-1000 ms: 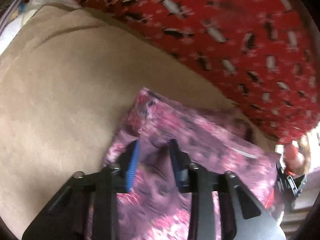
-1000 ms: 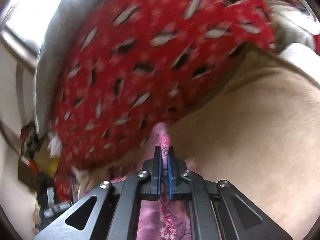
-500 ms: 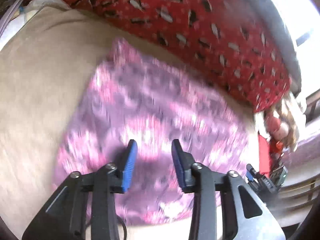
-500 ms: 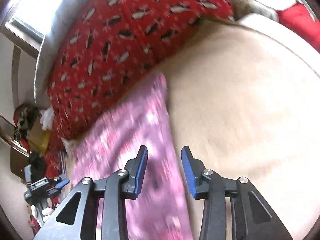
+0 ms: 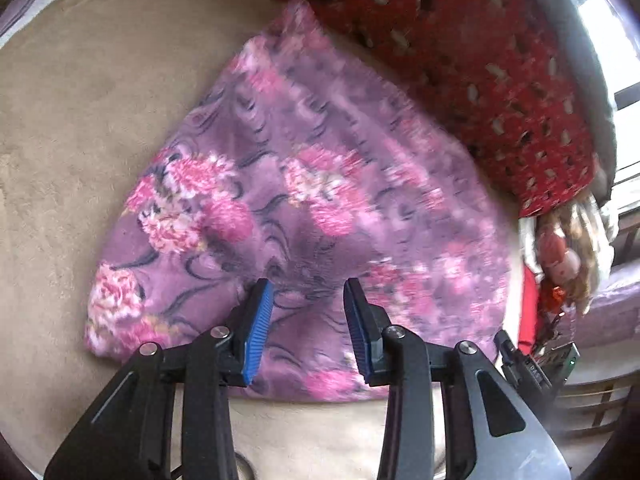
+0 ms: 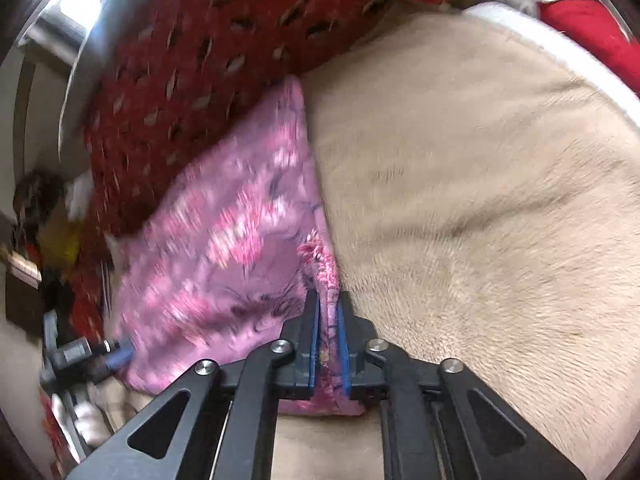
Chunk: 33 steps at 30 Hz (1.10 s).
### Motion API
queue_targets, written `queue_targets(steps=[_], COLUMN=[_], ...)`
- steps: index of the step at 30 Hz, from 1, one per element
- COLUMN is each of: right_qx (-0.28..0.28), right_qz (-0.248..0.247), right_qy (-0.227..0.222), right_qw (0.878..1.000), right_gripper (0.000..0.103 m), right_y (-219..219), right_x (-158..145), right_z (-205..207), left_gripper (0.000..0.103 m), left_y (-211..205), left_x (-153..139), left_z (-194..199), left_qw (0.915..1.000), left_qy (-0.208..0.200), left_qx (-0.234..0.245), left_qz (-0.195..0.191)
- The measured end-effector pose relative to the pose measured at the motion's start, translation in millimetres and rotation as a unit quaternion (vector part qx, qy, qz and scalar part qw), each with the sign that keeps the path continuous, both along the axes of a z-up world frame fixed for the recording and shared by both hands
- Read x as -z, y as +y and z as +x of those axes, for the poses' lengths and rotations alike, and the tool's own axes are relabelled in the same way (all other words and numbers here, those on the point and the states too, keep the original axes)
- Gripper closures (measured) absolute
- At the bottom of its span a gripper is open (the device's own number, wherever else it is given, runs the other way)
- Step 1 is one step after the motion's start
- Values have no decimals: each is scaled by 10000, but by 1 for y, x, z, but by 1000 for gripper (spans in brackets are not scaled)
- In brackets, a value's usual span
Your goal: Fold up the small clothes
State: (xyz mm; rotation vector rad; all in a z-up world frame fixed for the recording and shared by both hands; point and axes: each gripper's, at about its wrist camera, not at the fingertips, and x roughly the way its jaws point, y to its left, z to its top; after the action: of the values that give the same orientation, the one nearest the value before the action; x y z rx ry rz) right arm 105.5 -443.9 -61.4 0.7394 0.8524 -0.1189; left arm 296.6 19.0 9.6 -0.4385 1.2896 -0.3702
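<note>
1. On the beige blanket, the purple floral garment lies spread out fairly flat, its far corner touching the red patterned cushion behind it.
2. The right gripper is clamped on the garment's near right edge, with a ridge of cloth bunched between its blue pads. The left gripper hangs over the near middle of the cloth with its jaws apart, holding nothing.
3. The step in hand looks like the start of a fold, judged from one edge being pinched while the rest lies flat.
4. To do it well, the left gripper would best take a matching grip on the near left edge, so both corners travel together and the fold line stays straight.
5. The pinched edge should be lifted only enough to clear the cloth beneath; plush fabric like this will likely drag on the fuzzy blanket and wrinkle.
6. The far corner against the cushion may snag, so easing the garment nearer first seems wise.
</note>
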Motion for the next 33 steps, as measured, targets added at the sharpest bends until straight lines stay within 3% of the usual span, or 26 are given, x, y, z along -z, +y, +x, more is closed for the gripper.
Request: queue_targets(steps=[2,3,5,7,8,10,12,14,16,18,21,23,25,27,30,32,33], right_qx=[54,-36,-282,-362,-360,-315,-482,-482,-424,-356,-453,-361,24,284,368,340,391], right_qz=[-361,-447,-576,-883,-1132,-1554,-1783,-2370,-2561,-2448,-1814,-1888,-2102,-2044,-1763,-1573,-1626], right_qy=[-410,-596,-828,-831,-774,-469,257,-74,89,262,244,226,-99,-117,233,591,438], right_qw=[9985,9972,9945,9920,9899,9862,9825,9703,9657,9686,9821,9811,9776,9784,9834,9852,9849], right_gripper=[89,87,73,59,56,39,36,24,11,6,4,12,9,10,10,7,5], right_y=[7,12,26,41,49,59,68,82,90,85,68,62,57,46,32,25,25], right_x=[-27,-38,-54,-58,-56,-39,-1,-3,1,3,1,-13,-29,-35,-15,12,11], right_z=[2,8,30,55,66,87,111,106,108,110,113,113,112,120,133,137,134], left_gripper=[67,65,47,46,45,40,32,26,22,22,22,22,22,22,22,18,18], left_y=[-10,-23,-42,-63,-73,-77,-84,-90,-91,-90,-91,-93,-95,-101,-107,-106,-107], left_x=[-15,-25,-31,-28,-17,7,11,12,14,14,7,-1,-7,-5,11,17,16], left_z=[-1,0,3,8,12,19,16,15,19,22,22,24,32,41,54,56,56], left_qw=[9996,9983,9936,9850,9802,9760,9689,9641,9656,9681,9664,9670,9682,9657,9595,9594,9584], left_qy=[-269,-470,-751,-1011,-981,-691,-989,-1072,-1066,-1007,-1100,-1204,-1245,-1262,-1098,-1092,-1151], left_qx=[101,183,241,283,314,408,434,522,458,410,454,457,414,405,468,426,418], left_qz=[56,302,807,1367,1692,2026,2228,2372,2328,2256,2280,2198,2128,2234,2551,2565,2578])
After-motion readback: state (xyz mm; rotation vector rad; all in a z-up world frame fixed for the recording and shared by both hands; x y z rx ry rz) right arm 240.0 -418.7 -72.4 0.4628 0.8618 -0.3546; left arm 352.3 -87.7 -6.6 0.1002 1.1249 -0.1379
